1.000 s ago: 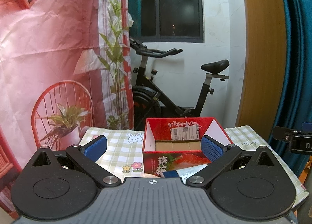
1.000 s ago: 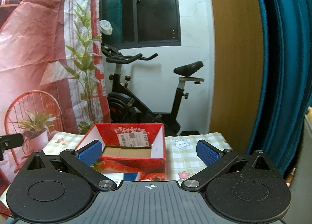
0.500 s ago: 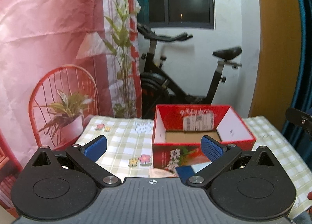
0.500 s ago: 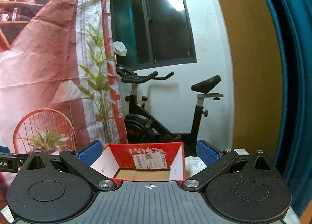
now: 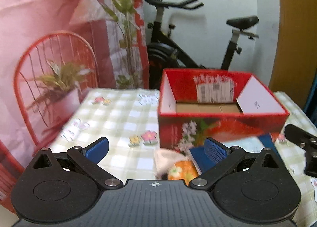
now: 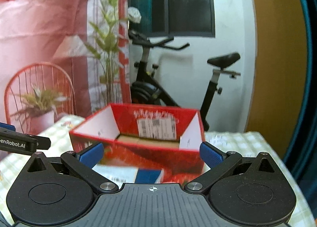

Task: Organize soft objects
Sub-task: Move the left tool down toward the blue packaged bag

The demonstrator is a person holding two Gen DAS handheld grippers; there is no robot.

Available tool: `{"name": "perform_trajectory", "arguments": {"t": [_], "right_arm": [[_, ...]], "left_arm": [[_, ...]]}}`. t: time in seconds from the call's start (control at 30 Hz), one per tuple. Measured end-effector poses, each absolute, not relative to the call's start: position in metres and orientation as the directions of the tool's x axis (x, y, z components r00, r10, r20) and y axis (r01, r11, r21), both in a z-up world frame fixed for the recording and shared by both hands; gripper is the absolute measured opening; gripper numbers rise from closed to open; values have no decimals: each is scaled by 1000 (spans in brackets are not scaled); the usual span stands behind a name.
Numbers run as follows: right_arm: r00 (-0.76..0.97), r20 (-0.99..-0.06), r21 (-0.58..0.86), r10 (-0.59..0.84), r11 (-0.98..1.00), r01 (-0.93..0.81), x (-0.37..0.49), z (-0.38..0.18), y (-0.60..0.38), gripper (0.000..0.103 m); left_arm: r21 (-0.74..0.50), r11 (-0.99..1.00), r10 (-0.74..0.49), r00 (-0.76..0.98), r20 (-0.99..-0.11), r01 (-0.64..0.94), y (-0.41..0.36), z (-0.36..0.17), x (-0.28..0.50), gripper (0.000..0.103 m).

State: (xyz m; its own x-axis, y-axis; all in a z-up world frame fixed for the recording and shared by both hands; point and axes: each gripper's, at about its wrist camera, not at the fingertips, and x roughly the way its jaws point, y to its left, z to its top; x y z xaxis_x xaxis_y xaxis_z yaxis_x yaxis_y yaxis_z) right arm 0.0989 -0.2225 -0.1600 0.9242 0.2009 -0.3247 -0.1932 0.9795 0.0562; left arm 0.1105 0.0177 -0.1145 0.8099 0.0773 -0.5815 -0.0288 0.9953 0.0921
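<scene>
Matt black plastic on the left gripper (image 5: 156, 147) and right gripper (image 6: 151, 154), with finely textured blue rubbery pads on the fingers (image 5: 215, 148) and bright metal pivot pins. Glossy printed red cardboard outside the box (image 5: 221, 126), plain brown board on its floor. Checked cloth over the desk (image 5: 118, 116). Creased pink backdrop sheet (image 5: 49, 5). Smooth wood-look panel (image 6: 277, 58).
</scene>
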Motion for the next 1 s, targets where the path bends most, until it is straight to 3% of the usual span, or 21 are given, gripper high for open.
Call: {"name": "perform_trajectory", "arguments": {"t": [0.37, 0.53, 0.73, 1.0], "right_arm": [[869, -452, 53, 203, 978, -201, 99, -217, -219, 102], [846, -490, 25, 211, 973, -229, 99, -231, -218, 94], [827, -514, 38, 229, 969, -245, 101, -242, -219, 91], [818, -520, 60, 244, 966, -250, 106, -246, -220, 90]], "left_arm": [[43, 999, 14, 757, -653, 19, 13, -168, 119, 103], [71, 997, 20, 754, -656, 35, 6, -185, 122, 103], [89, 995, 24, 764, -645, 45, -1, -203, 122, 103], [18, 1000, -7, 754, -657, 25, 6, -217, 128, 103]]}}
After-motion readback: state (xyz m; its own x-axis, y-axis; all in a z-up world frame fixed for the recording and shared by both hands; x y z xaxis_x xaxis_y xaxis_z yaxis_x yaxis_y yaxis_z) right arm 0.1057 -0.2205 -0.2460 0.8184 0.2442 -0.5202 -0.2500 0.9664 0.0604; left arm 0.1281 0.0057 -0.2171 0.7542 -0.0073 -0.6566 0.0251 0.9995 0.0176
